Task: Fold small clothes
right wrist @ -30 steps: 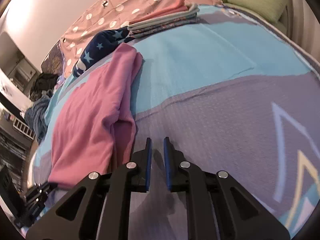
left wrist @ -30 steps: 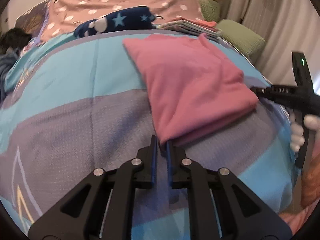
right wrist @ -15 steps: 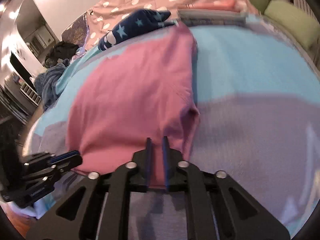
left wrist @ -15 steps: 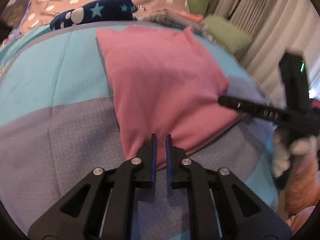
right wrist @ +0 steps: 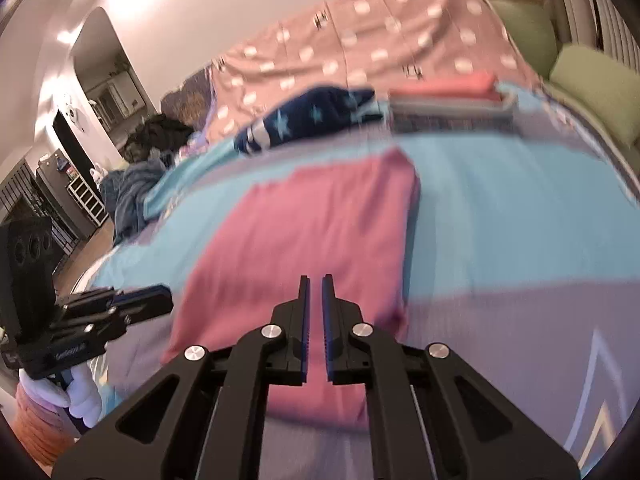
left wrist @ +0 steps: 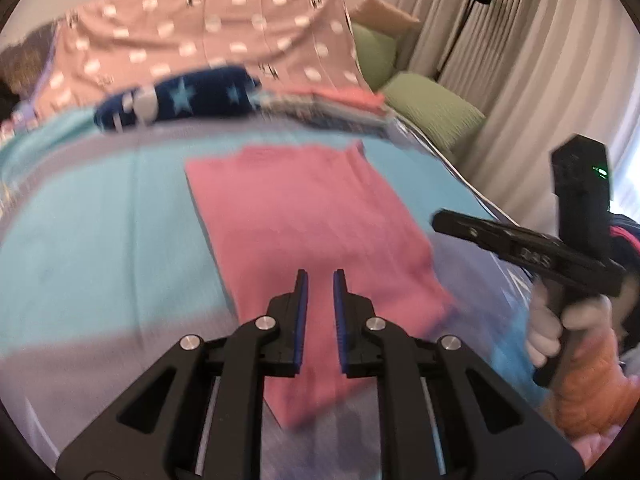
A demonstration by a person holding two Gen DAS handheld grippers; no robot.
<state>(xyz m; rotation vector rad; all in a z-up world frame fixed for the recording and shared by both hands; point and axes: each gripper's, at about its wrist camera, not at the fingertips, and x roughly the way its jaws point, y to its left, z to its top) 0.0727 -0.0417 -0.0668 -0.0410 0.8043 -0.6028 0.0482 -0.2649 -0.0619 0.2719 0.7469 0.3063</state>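
Pink garment [left wrist: 312, 232] lay folded flat on the blue and grey bedspread [left wrist: 100, 220], seen past both sets of my fingers and at about 12 o'clock from each.

Left gripper [left wrist: 319, 276]: jaws had just been opening; a clear gap stood between the blue pads [left wrist: 303, 312], nothing in it, released. Its tips sat over the garment's near part; contact with the cloth I could not tell.

Right gripper [right wrist: 316, 280]: jaws nearly together, only a slim slit between them, clenched on nothing. From the left view it showed at 3 o'clock, gripped by my right hand [left wrist: 560, 328] in a white glove.

Beyond the garment at 12 o'clock: a navy star-print piece [left wrist: 188, 96], with a folded stack [left wrist: 340, 108] beside it at 1 o'clock. Green cushions [left wrist: 432, 108] at 2 o'clock. Frames motion-blurred.
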